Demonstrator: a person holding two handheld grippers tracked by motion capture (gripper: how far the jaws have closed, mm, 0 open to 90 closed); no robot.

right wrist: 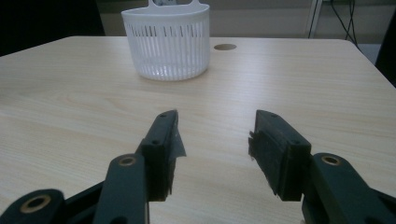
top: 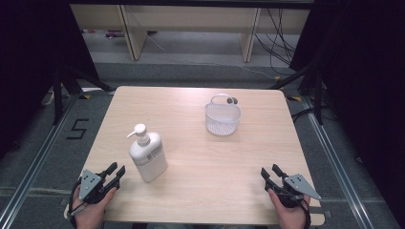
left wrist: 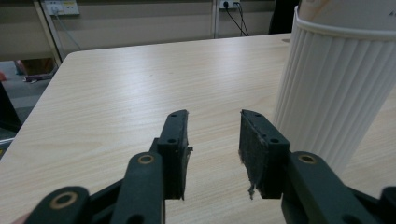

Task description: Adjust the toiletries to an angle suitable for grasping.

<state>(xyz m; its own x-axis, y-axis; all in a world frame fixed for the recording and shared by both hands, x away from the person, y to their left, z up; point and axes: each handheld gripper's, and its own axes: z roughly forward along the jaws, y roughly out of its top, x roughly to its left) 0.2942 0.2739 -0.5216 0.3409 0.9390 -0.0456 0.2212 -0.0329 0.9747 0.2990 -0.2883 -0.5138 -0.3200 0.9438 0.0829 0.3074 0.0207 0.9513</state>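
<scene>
Both hands sit at the near edge of the table point(top: 200, 143) in the high view, each w/ a gripper resting on the wood. Left gripper point(top: 116, 170) is at the near left corner, jaws apart w/ nothing between them; its tips point up-table and slightly inward, just beside the base of the white pump bottle point(top: 148, 155) but not touching it. In the left gripper view the two black jaws frame bare tabletop, and the bottle's ribbed white body point(left wrist: 329, 88) stands upright close on the right of the right-hand jaw, a narrow gap showing between them. Bottle stands upright in the near left part of the table, pump head turned toward the left, label facing the near side. Right gripper point(top: 270, 171) is at the near right corner, jaws also parted and empty, tips angled up-table and inward. Right gripper view looks along its jaws point(right wrist: 212, 135) over open wood to the white slotted basket point(right wrist: 166, 42), well apart from it, w/ a small round hole in the tabletop point(right wrist: 225, 47) just right of the basket. In the high view the basket point(top: 222, 117) sits far right of center, handle loop up at its far side, well apart from the bottle.
</scene>
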